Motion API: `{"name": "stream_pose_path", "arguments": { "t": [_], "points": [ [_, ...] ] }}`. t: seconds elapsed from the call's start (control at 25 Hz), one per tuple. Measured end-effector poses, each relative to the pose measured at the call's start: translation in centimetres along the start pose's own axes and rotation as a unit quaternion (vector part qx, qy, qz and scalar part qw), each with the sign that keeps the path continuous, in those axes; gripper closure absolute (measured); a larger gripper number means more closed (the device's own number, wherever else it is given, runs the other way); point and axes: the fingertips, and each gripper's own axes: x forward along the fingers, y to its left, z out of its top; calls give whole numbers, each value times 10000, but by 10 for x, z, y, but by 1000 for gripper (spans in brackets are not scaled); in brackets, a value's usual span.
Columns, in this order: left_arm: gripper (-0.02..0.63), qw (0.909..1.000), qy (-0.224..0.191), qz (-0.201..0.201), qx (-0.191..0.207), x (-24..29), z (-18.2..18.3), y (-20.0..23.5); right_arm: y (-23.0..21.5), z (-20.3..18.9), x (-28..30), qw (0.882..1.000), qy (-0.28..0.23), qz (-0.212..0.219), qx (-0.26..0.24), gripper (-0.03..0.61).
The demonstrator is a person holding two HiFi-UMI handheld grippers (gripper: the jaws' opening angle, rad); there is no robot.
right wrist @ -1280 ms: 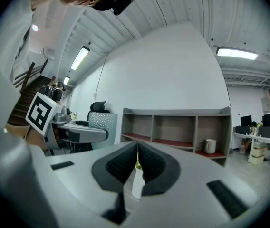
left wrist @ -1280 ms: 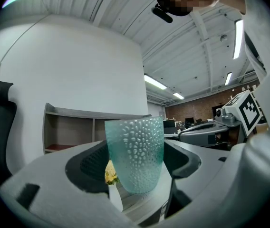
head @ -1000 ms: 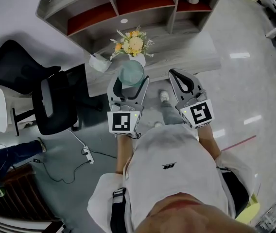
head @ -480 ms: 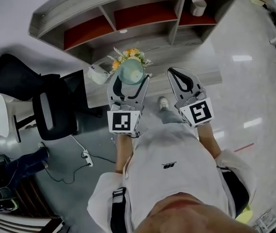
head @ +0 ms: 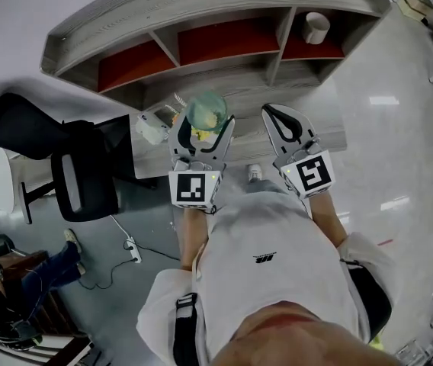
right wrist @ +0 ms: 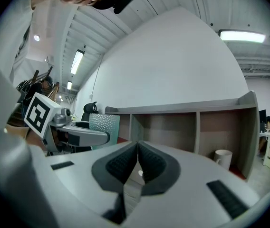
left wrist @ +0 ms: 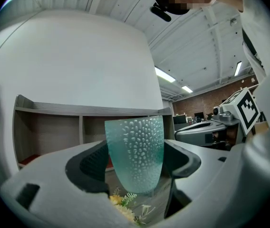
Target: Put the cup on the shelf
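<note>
Room: shiny grey floor (head: 399,128) and a plain white wall.
Shelf: a long grey shelf (head: 201,21) with red-bottomed boxes stands by the wall, in front of the person.
Tabletop: a low grey tabletop (head: 308,109) sits before the shelf.
Left gripper (head: 203,128): its jaws hold the cup upright.
Right gripper (head: 275,114): jaws pressed together, nothing between them.
Cup (head: 205,111): green and bumpy, up in the air over the flowers (head: 197,133), not on the shelf yet.
White mug (head: 316,27): in the right-hand box.
Risk: the cup may bump a shelf wall or the flowers and tip, because the jaws pinch only its narrow bottom.
</note>
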Motion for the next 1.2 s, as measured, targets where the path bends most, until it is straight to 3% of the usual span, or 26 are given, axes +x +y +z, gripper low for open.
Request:
{"name": "stream_pose_path", "arguments": {
  "t": [0.32, 1.2],
  "points": [
    [241, 9998, 68, 195, -33, 29, -8, 7, -19, 0, 21, 9996, -48, 277, 44, 551],
    [241, 9998, 192, 25, -33, 96, -28, 29, -57, -22, 60, 9999, 78, 98, 110, 551]
  ]
}}
